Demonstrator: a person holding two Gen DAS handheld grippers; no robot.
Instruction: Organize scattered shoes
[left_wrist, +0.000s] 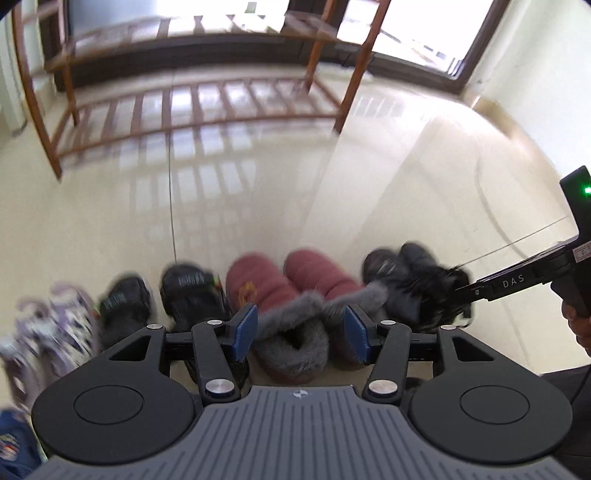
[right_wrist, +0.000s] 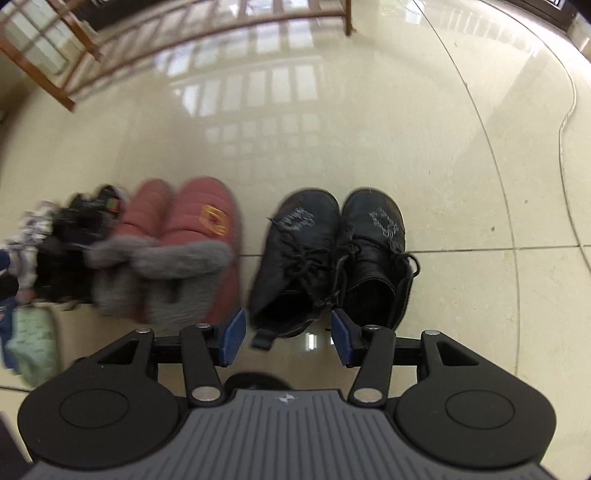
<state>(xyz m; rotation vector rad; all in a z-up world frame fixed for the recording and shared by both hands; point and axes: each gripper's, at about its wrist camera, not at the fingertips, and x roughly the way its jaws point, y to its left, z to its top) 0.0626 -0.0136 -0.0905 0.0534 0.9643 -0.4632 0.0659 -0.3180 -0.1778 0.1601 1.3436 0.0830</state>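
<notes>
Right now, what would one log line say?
left gripper: open, empty | right gripper: open, empty | black lace-up shoes: paired on floor | red slippers: paired beside them

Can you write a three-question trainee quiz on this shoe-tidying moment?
1. True or false: the right gripper is clamped on a black lace-up shoe.
2. Which pair lies directly ahead of the left gripper? A) lilac sandals B) red fur-lined slippers C) blue sneakers
3. Fill in: the wooden shoe rack holds ____ shoes on the shelves in view.

Key: 1 false, its jaws stand open and empty above the pair; 2 B; 3 no.
</notes>
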